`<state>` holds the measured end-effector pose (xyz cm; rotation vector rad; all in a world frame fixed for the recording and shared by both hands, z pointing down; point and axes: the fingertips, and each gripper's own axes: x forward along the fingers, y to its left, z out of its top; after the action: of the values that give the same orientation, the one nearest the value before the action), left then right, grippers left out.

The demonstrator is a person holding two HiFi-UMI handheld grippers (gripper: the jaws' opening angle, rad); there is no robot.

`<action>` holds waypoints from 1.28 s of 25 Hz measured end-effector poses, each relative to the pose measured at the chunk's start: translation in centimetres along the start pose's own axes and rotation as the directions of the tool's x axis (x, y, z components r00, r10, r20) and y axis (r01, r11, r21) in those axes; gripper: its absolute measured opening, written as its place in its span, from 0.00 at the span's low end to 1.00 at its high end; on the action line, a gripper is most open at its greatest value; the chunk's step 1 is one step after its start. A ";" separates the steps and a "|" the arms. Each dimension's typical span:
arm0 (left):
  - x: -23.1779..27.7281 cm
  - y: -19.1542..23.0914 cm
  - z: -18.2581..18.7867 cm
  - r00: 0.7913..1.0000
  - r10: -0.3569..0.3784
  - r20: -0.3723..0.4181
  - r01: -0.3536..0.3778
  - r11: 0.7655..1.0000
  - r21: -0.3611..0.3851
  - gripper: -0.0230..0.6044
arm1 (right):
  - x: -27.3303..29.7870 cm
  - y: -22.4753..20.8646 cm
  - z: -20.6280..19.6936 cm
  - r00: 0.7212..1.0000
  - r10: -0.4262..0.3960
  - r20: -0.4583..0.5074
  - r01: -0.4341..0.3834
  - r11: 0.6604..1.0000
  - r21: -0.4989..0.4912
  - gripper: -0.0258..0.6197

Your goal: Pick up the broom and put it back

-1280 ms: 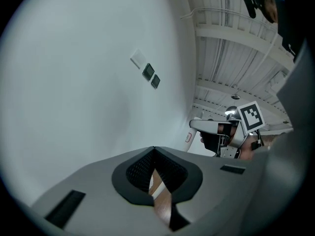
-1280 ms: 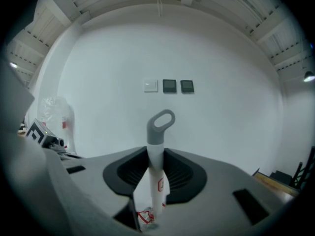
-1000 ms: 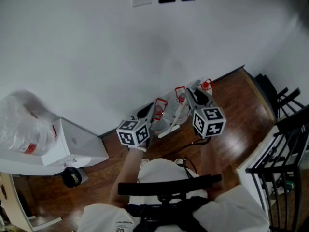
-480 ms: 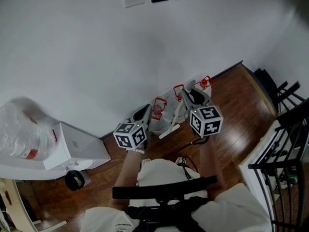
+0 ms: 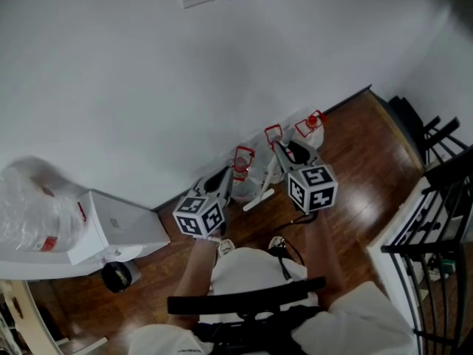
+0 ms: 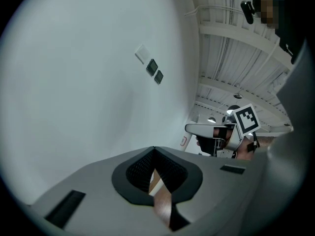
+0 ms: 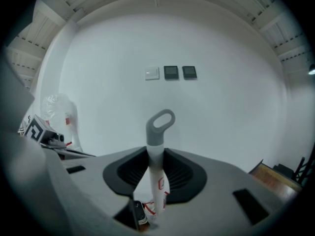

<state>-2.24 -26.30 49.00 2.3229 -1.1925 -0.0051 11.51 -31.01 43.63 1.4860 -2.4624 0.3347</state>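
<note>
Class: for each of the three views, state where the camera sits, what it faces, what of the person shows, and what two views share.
Head view: on the person's head, facing steeply down at floor and wall; shows forearms, left gripper and right gripper.
Left gripper view: on the left gripper, facing the wall along empty, parted jaws; right gripper alongside.
Right gripper view: on the right gripper, facing the wall; jaws clamp the broom handle.
Shared: all views show the wall switches.
</note>
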 end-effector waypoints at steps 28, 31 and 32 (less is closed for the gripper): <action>-3.7 3.3 -7.0 0.996 0.038 -0.078 -0.047 0.992 -0.116 0.01 | 11.6 1.6 -21.9 0.890 0.128 -0.437 -0.126 0.991 0.034 0.24; -4.2 4.2 -6.7 0.996 0.056 -0.063 -0.064 0.990 -0.125 0.01 | 14.7 2.0 -20.5 0.883 0.136 -0.449 -0.158 0.987 -0.012 0.24; -4.5 4.7 -6.6 0.996 0.065 -0.060 -0.072 0.989 -0.129 0.01 | 15.8 2.1 -20.4 0.880 0.142 -0.452 -0.168 0.986 -0.019 0.24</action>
<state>-6.95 -22.18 55.74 2.1539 -1.2069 0.0048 4.33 -36.67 67.81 1.0414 -2.1918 0.5630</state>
